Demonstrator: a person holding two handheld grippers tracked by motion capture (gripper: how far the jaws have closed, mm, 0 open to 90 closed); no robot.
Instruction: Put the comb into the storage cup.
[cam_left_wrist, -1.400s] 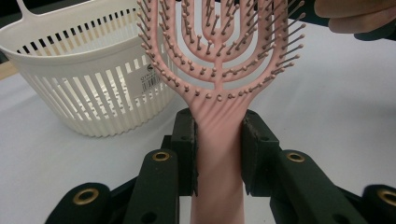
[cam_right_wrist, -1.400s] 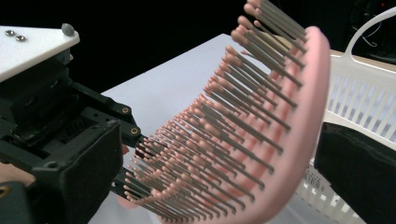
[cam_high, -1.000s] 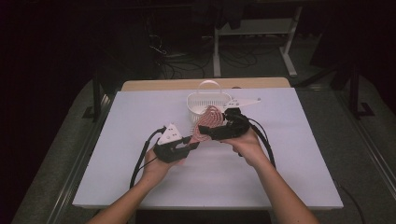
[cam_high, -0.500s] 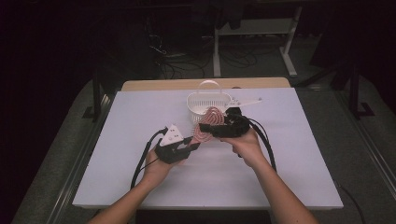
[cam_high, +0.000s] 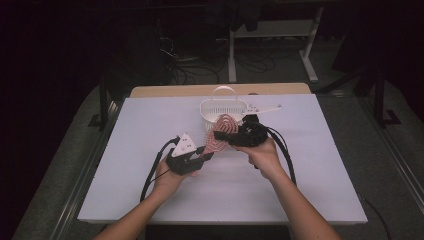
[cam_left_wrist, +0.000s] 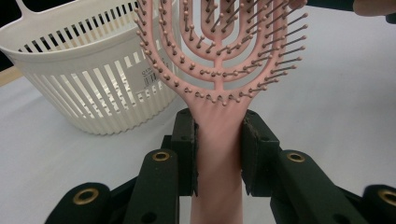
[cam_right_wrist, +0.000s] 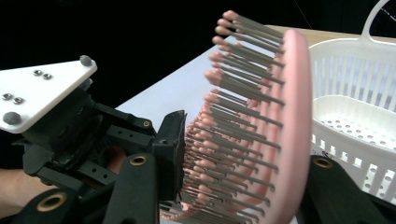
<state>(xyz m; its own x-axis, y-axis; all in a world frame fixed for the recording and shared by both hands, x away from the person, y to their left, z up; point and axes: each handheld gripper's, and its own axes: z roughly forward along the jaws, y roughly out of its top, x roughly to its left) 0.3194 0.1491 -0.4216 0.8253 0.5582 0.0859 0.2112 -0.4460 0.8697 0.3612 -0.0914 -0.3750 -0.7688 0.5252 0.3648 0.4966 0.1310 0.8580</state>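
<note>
One hairbrush (cam_left_wrist: 219, 60), one basket (cam_left_wrist: 88, 79), two grippers

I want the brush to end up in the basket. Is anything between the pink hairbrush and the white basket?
Nothing visible: the pink hairbrush, held by both grippers, hangs just in front of the white basket.

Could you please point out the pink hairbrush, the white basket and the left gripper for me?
pink hairbrush (cam_left_wrist: 219, 56), left gripper view, on the bristled head.
white basket (cam_high: 222, 107), high view, on its front wall.
left gripper (cam_left_wrist: 218, 154), left gripper view, midway between its fingertips, which clamp the brush handle.
</note>
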